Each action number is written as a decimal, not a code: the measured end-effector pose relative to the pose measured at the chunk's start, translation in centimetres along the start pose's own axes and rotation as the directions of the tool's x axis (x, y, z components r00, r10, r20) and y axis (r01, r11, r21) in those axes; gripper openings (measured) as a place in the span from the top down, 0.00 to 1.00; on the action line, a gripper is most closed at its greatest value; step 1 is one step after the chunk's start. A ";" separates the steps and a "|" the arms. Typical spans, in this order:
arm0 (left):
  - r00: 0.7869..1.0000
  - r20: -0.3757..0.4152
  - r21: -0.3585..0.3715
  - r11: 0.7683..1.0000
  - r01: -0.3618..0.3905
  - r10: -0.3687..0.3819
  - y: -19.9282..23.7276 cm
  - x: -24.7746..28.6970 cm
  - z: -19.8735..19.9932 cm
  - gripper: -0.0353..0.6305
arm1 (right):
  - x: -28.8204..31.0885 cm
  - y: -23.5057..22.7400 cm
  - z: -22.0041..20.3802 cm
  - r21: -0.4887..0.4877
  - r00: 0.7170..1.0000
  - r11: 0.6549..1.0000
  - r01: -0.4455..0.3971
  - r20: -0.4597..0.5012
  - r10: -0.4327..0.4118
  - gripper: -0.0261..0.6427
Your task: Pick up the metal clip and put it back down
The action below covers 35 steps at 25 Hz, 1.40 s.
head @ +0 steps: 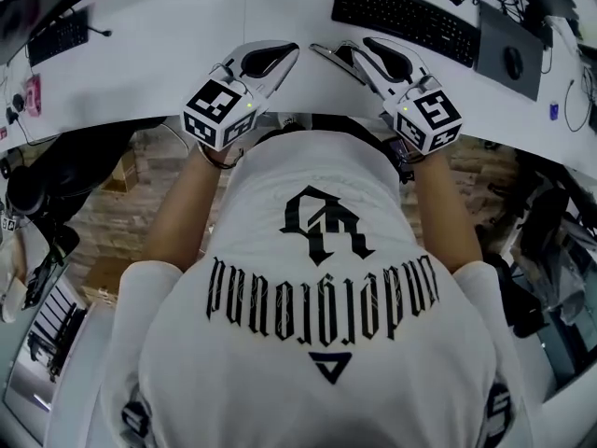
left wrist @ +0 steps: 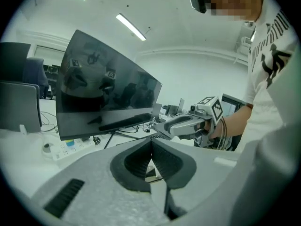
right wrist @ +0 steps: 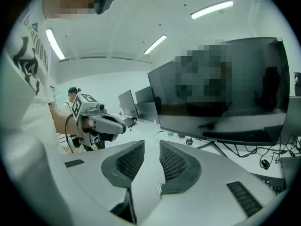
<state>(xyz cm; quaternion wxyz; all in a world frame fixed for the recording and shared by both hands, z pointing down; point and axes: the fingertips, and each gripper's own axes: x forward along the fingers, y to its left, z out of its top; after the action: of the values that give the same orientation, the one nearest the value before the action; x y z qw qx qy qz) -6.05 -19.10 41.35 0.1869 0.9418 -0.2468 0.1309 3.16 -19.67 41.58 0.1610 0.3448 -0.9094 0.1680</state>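
Head view: no metal clip to be found. It is not on the white desk (head: 168, 54) or beside the black keyboard (head: 406, 17), and neither gripper view shows one between its jaws. Your left gripper (head: 287, 54) and right gripper (head: 338, 47) hover side by side over the desk's near edge, tips angled toward each other, close to your chest. Left gripper view: pads meet at the tips, nothing caught. Right gripper view: pads stand a narrow gap apart, empty, with a dark monitor (right wrist: 268, 102) beyond. Judgement: either the clip is already back down out of frame or the pick has not begun; I cannot tell which. Next move calls for finding the clip first, then bringing one gripper down over it with jaws apart.
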 end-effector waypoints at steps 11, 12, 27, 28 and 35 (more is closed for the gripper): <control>0.987 0.160 0.083 0.996 0.016 -0.030 -2.8 -6.7 7.9 0.93 | -3.7 4.5 6.7 -0.051 0.993 0.997 0.060 0.108 -0.054 0.84; 0.985 0.172 0.090 0.996 0.019 -0.035 -2.9 -7.1 8.4 0.93 | -3.8 4.8 7.3 -0.058 0.992 0.997 0.060 0.115 -0.053 0.84; 0.977 0.203 0.091 0.994 0.053 -0.070 -2.3 -9.9 9.0 0.93 | -4.0 7.2 10.3 -0.114 0.984 0.988 0.106 0.157 -0.087 0.90; 0.976 0.203 0.090 0.994 0.055 -0.073 -2.3 -9.9 9.0 0.93 | -4.1 7.3 10.3 -0.118 0.984 0.987 0.109 0.156 -0.091 0.91; 0.972 0.221 0.082 0.995 0.061 -0.078 -3.3 -10.0 8.7 0.93 | -5.3 7.6 9.7 -0.151 0.987 0.983 0.104 0.138 -0.083 0.94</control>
<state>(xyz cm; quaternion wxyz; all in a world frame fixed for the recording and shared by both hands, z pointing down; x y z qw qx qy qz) -11.45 -15.96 29.21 0.1272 0.9649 -0.2282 0.0262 -0.01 -15.33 29.25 0.1355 0.3838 -0.9111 0.0647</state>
